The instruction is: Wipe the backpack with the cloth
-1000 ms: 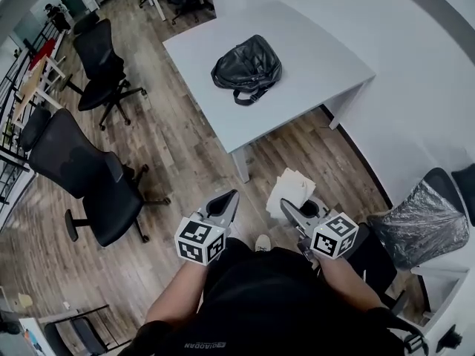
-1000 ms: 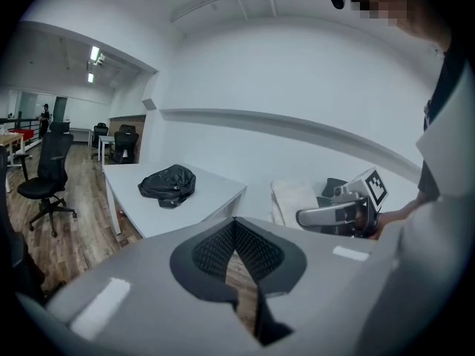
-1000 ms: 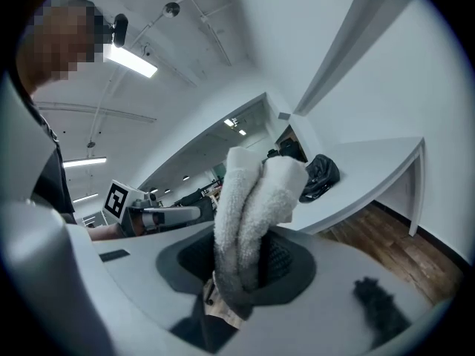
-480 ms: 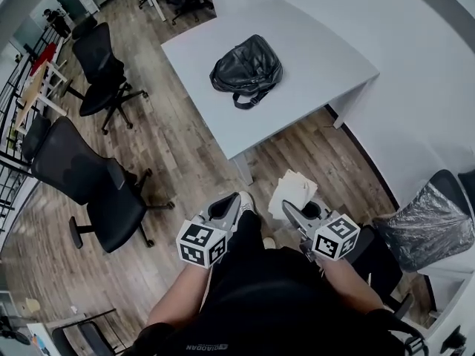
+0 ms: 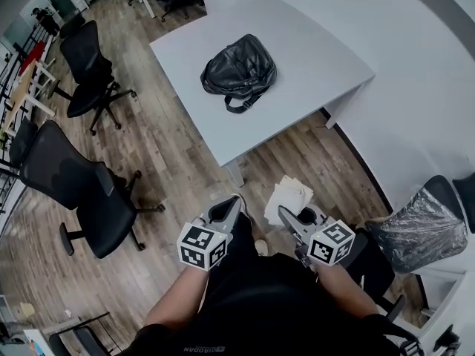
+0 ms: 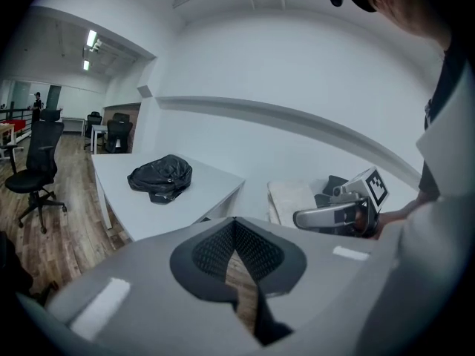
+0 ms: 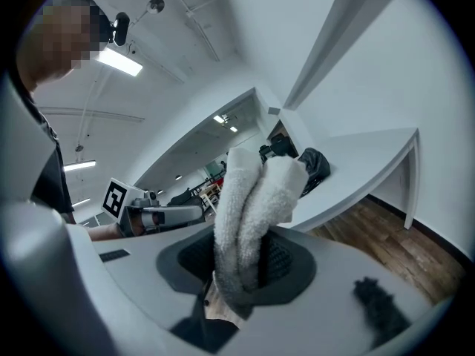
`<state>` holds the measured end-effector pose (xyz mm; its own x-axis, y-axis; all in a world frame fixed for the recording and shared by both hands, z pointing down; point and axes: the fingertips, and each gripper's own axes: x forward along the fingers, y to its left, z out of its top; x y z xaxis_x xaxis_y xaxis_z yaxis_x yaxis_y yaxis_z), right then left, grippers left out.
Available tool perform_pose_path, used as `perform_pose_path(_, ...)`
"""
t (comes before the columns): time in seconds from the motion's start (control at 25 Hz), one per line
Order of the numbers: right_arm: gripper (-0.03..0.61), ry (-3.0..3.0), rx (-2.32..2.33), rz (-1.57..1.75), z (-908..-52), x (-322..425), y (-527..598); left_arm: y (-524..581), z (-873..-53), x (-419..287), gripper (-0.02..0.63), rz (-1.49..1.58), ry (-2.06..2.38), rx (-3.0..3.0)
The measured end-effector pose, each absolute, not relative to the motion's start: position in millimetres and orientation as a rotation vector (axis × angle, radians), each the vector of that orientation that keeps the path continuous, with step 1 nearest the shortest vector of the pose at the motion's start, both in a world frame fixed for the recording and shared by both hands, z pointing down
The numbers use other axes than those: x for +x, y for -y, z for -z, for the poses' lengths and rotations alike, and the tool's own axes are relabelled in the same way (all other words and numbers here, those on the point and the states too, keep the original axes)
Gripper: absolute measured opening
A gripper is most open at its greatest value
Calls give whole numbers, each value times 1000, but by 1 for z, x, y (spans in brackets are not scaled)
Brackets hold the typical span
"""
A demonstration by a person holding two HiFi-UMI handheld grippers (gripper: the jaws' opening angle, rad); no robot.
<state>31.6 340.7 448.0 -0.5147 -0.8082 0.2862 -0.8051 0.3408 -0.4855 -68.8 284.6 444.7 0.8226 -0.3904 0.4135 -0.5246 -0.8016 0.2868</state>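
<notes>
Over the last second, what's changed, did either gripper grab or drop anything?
Nothing grabbed or dropped. The person took a step, so the table and backpack slid slightly left in the head view. Unchanged: the right gripper still clamps the cloth, the left gripper stays shut and empty, and the backpack lies untouched on the table.

Setting: open-plan office. White desk point(image 5: 312, 58) well ahead of the left gripper point(image 5: 223, 211) and right gripper point(image 5: 291, 218). Black swivel chairs point(image 5: 70, 173) on castors off to the left gripper's left. Wood-plank floor point(image 5: 171, 147) beneath both. Strip ceiling lights point(image 7: 119, 61) overhead.
</notes>
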Motion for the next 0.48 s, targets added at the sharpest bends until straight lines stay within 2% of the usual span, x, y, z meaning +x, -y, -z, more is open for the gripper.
perform_pose_path(0.48, 112, -2587, -1579, 991, -467, 46, -274, -223, -472, -65, 6, -501, 670, 2566)
